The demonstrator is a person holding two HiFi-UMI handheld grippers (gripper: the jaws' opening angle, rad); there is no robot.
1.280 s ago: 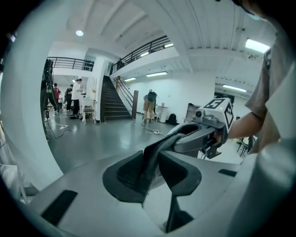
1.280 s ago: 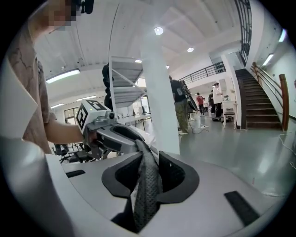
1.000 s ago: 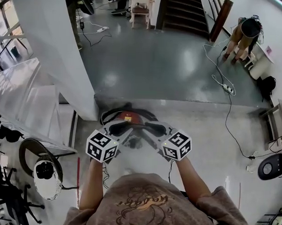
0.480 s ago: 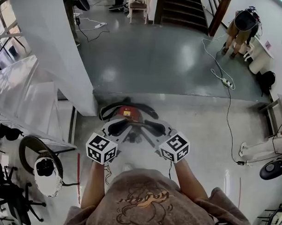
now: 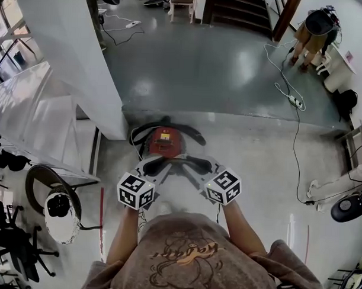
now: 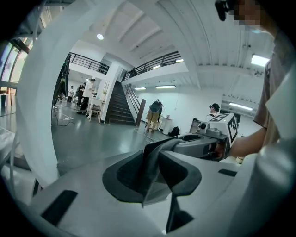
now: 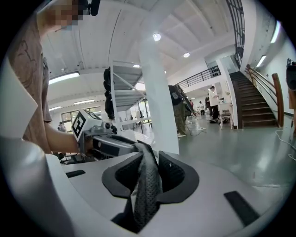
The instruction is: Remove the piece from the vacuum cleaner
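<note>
A red vacuum cleaner (image 5: 164, 141) with a black hose curled round it sits on the floor just beyond my hands. My left gripper (image 5: 158, 165) and right gripper (image 5: 194, 165) point toward each other above it, both shut on one dark grey mesh piece (image 5: 176, 161) stretched between them. In the left gripper view my left gripper (image 6: 155, 172) pinches the piece (image 6: 151, 157), which runs on to the right gripper (image 6: 203, 144). My right gripper (image 7: 147, 179) clamps the textured strip (image 7: 148, 185), which leads to the left gripper (image 7: 107, 144).
A broad white pillar (image 5: 71, 60) stands close on the left, with a step edge (image 5: 229, 119) just past the vacuum. A round stand holding a white object (image 5: 59, 216) is at the left. Cables (image 5: 294, 133) trail on the right floor. A person (image 5: 312, 33) bends at the far right.
More of the red vacuum shows beyond the grippers now. Both grippers keep their hold on the dark piece and have barely shifted.
</note>
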